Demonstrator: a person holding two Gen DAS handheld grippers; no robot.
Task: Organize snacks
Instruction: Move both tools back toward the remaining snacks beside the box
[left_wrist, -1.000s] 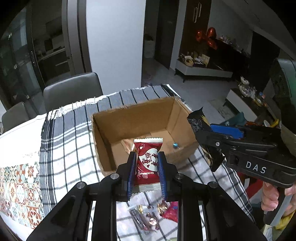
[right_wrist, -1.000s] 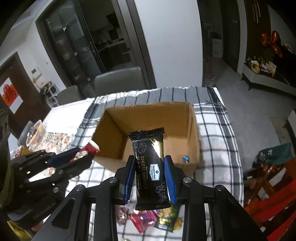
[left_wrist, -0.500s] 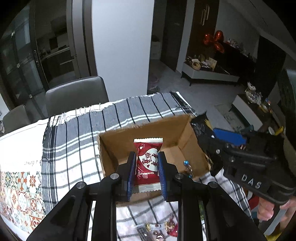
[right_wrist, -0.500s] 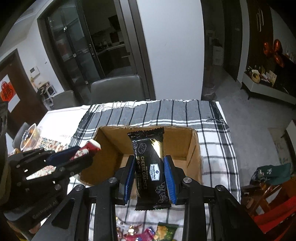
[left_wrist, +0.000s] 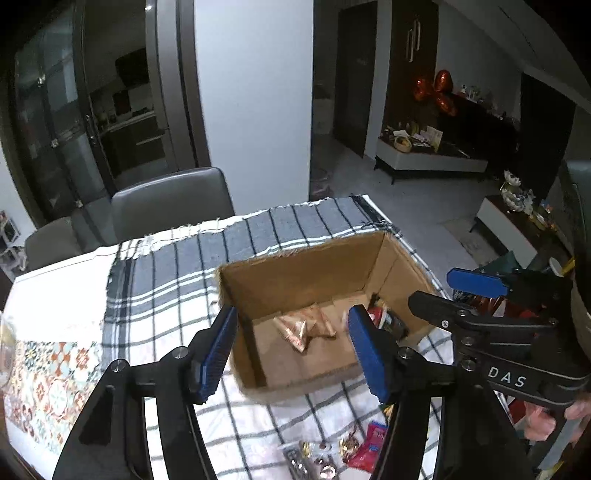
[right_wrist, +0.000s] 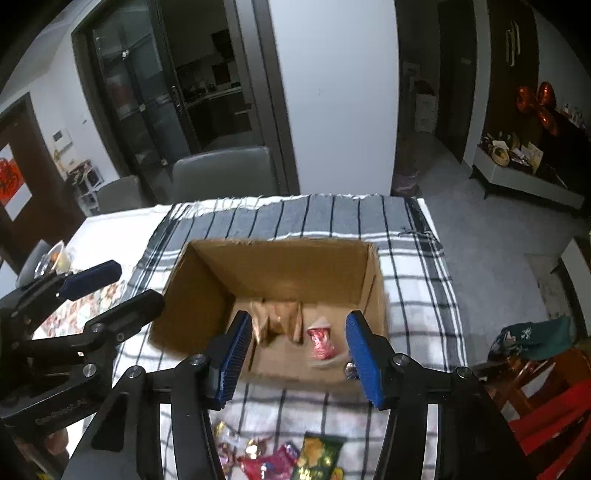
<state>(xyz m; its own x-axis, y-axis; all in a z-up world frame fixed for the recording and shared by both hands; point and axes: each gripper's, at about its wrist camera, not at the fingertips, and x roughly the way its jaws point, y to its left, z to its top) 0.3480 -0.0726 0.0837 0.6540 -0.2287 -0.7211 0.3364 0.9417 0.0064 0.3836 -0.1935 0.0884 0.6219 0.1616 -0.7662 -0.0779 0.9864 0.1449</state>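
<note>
On the checked cloth (right_wrist: 406, 258) in a dim dining room I see one cardboard box (right_wrist: 280, 266), two grey chairs (right_wrist: 221, 173), and both my grippers (left_wrist: 291, 347) (right_wrist: 297, 354) opening, nothing between their jaws.

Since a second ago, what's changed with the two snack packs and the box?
Both grippers let go: left gripper dropped its red packet and right gripper its black cracker pack into the cardboard box; both jaws are opening, empty. The loose snacks on the cloth stayed.
</note>
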